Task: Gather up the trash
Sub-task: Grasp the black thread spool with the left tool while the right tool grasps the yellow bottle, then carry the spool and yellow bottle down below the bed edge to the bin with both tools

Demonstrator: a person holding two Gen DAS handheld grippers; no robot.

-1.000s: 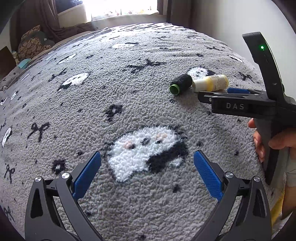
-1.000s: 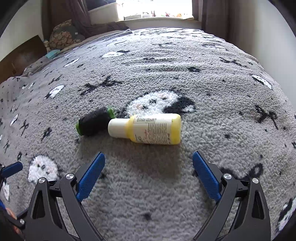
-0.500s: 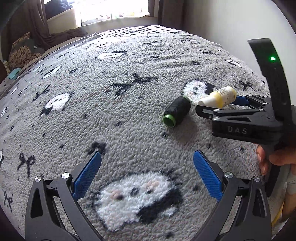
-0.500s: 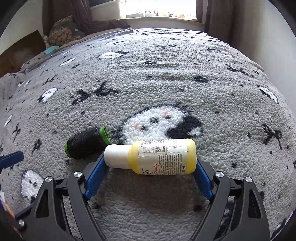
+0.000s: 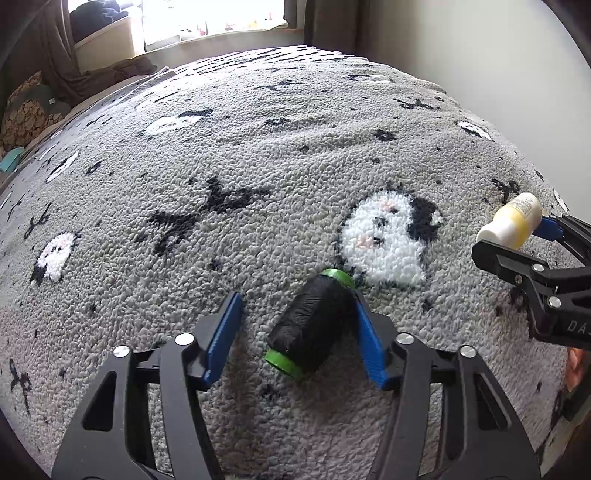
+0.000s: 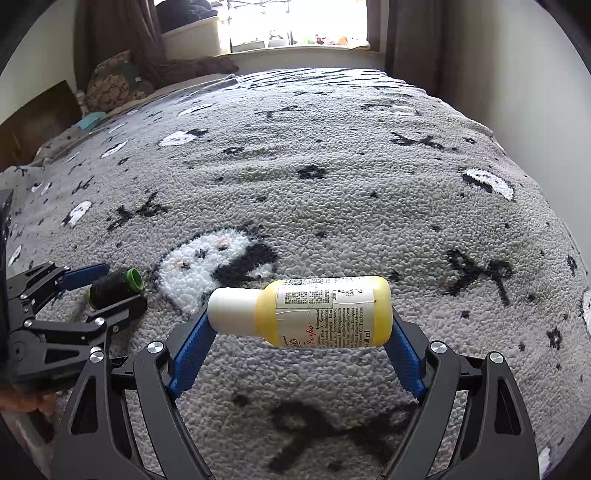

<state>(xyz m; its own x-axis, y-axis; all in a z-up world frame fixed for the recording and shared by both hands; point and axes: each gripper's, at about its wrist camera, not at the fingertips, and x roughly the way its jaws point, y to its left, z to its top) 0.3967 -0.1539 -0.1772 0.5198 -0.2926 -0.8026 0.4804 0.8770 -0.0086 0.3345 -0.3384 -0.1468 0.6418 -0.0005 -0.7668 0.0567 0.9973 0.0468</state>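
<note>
The black thread spool (image 5: pixel 312 326), green-rimmed at both ends, lies on its side on the grey blanket (image 5: pixel 258 155) of the bed, its long axis running from about 7 o'clock to 1 o'clock in the left wrist view. It sits between the blue pads of the left claw (image 5: pixel 295 332), off centre: the right-hand pad (image 5: pixel 367 339) touches or nearly touches the spool's side, while the left-hand pad (image 5: pixel 221 336) stands apart from it with blanket showing between. The jaws are closing around it but do not yet pinch it from both sides. Because the spool lies slantwise across the gap, the closing pads will likely meet it on its wound flank and may roll or swing it before it seats; the claw is already the nearer one and needs no further reach.

At 3 o'clock of the spool in that view, the yellow bottle (image 6: pixel 325 312) with a white cap is clamped end to end in the right claw (image 6: pixel 299 332), cap against one pad and base against the other, long axis straight across the jaws. It looks lifted clear of the blanket, though I cannot be sure of the gap.

Beyond, the patterned blanket runs to a window (image 6: pixel 295 22) at 12 o'clock.
</note>
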